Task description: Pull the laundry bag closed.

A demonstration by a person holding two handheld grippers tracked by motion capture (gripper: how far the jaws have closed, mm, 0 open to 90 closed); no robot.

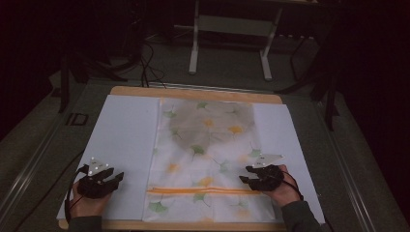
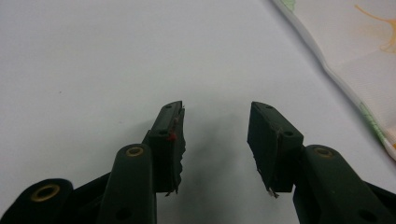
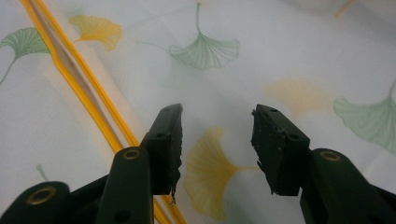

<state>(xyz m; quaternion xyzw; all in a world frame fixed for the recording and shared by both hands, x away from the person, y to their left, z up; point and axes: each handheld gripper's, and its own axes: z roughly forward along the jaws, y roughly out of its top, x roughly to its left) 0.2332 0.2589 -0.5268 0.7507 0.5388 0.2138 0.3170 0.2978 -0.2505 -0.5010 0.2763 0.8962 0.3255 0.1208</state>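
While both hands hover low over the table:
cloth [image 1: 205, 154]: flat, mid-table, on white sheet [image 1: 123, 140]
left gripper [image 2: 215, 135]: jaws apart, empty, beside cloth edge
right gripper [image 3: 217, 140]: jaws apart, empty, over leaf print

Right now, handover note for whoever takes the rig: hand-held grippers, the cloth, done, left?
Left hand-held gripper: open, nothing between the jaws, over the white sheet beside the cloth's left edge.
Right hand-held gripper: open, holding nothing, over the cloth's near right part.
Leaf-print cloth: spread flat mid-table, orange stripe along the near end.
Done: cloth laid out; neither gripper grips it.
Left: probably grasp the near edge and fold; my guess.
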